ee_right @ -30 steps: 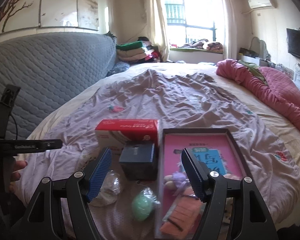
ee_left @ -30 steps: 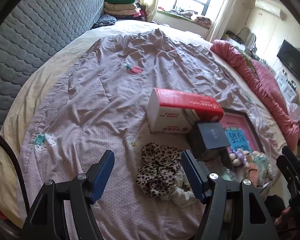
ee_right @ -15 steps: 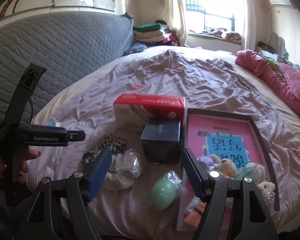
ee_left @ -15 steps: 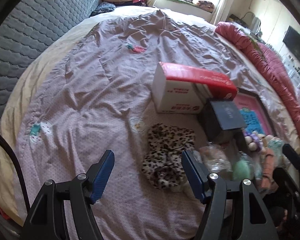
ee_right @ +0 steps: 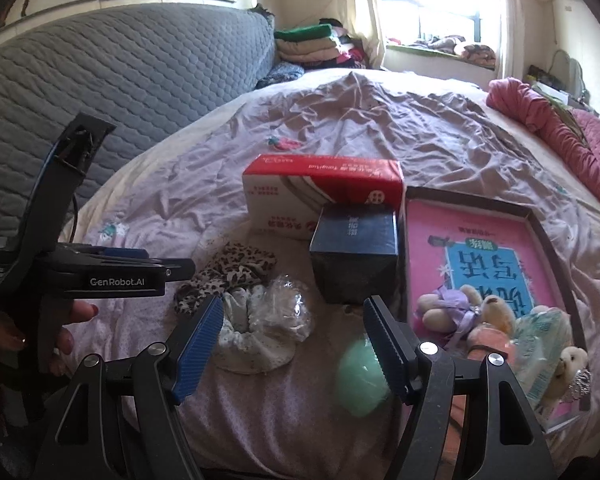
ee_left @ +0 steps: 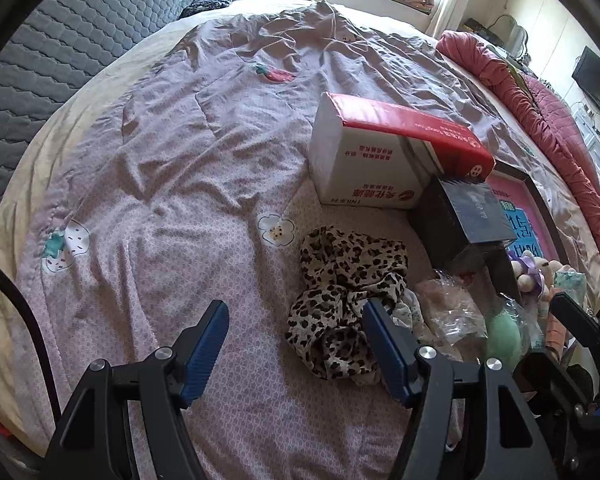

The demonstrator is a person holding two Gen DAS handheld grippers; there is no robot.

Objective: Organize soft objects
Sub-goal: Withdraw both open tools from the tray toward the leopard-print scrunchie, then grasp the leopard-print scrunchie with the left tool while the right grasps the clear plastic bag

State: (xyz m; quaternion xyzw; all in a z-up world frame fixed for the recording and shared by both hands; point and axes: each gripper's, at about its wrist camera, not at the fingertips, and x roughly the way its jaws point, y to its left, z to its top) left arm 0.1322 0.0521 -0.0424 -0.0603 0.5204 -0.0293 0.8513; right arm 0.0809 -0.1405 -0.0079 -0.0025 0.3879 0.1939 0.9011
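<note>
Both tongs are spread wide and empty — your left gripper (ee_left: pixel 294 330) hovers low over the lilac dotted bedspread (ee_left: pixel 160 184), its right finger just beside the crumpled leopard-print fabric scrunchie (ee_left: pixel 346 280). Shift a touch right so the folds sit between the pads, then press down into the bedding before you close. Your right gripper (ee_right: pixel 294 328) frames the white speckled scrunchie (ee_right: pixel 252 340), with the mint-green soft ball (ee_right: pixel 358 380) beside its right finger — the pink-lined shallow tray (ee_right: pixel 540 220) with the plush bears looks the likely home.
</note>
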